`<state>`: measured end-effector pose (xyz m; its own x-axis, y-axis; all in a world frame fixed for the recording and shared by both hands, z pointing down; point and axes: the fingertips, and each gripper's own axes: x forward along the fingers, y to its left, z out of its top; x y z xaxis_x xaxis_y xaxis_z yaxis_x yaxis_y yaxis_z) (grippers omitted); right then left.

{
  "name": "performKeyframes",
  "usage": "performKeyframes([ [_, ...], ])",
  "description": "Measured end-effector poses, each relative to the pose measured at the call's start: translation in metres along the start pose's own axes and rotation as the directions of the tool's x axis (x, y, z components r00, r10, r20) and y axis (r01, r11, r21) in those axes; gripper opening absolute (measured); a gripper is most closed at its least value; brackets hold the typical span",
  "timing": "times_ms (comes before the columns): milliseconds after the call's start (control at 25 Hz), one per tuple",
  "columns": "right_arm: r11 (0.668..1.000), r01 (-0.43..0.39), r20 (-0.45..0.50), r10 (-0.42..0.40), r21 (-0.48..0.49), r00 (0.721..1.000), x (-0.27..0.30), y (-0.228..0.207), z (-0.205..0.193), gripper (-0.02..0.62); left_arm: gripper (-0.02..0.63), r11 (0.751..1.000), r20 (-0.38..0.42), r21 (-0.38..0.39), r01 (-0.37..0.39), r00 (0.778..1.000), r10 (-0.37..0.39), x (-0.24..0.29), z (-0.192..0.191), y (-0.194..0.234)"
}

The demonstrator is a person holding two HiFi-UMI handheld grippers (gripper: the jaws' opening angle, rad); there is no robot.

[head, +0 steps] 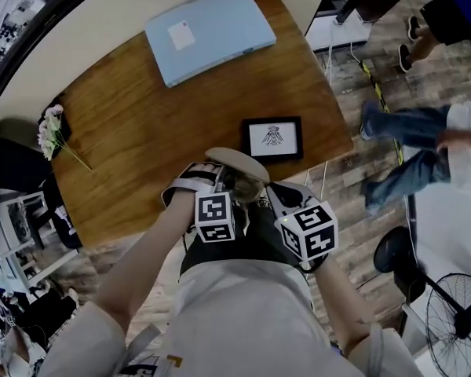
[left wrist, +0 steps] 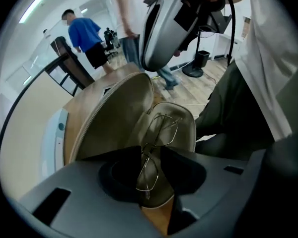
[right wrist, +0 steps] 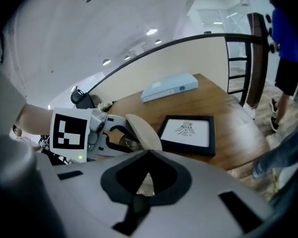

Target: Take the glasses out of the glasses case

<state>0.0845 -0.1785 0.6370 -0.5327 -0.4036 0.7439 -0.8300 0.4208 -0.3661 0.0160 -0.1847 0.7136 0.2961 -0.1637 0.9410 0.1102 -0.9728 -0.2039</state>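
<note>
A tan glasses case [head: 237, 166] sits beside a framed picture [head: 272, 138].

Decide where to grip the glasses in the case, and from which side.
Pinch the glasses at the wire frame by the bridge, coming through the open mouth of the case. They lie folded flat inside, lid swung back, so jaws can close across the frame.

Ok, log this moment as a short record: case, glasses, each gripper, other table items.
case: beige oval zip glasses case, open, at the wooden table's near edge
glasses: thin wire-rimmed glasses, lying inside the case
left gripper: shut on the glasses
right gripper: shut on the case
also on table: black-framed picture, pale blue flat box, flower sprig
</note>
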Motion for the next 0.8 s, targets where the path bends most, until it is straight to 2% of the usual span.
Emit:
performKeyframes([
  [120, 1.000, 0.002, 0.001, -0.002, 0.001, 1.000, 0.000, -0.002, -0.004, 0.003, 0.094, 1.000, 0.007, -0.014, 0.016, 1.000, -0.015, 0.001, 0.000, -0.004],
  [320, 1.000, -0.001, -0.004, 0.001, -0.007, 1.000, 0.000, -0.002, -0.009, 0.003, 0.081, 0.999, -0.009, -0.042, 0.034, 0.999, -0.035, 0.002, 0.001, -0.001],
  [360, 1.000, -0.002, -0.005, 0.002, -0.009, 1.000, 0.000, -0.001, -0.010, 0.003, 0.032, 0.998, -0.012, -0.050, 0.023, 1.000, -0.023, 0.002, 0.001, 0.002],
  [480, 1.000, -0.006, -0.005, 0.006, -0.015, 1.000, -0.003, 0.002, -0.010, 0.003, 0.023, 0.997, -0.015, -0.078, 0.000, 1.000, -0.001, 0.001, 0.002, 0.006],
  [680, 1.000, -0.003, -0.006, 0.003, -0.017, 1.000, -0.007, 0.001, -0.014, 0.003, 0.023, 0.996, -0.014, -0.081, -0.039, 0.999, 0.038, 0.002, 0.002, 0.007],
  [800, 1.000, 0.000, -0.010, 0.000, -0.014, 1.000, -0.008, -0.001, -0.016, 0.003, 0.017, 0.990, -0.013, -0.138, -0.023, 1.000, 0.021, 0.001, 0.001, 0.009],
])
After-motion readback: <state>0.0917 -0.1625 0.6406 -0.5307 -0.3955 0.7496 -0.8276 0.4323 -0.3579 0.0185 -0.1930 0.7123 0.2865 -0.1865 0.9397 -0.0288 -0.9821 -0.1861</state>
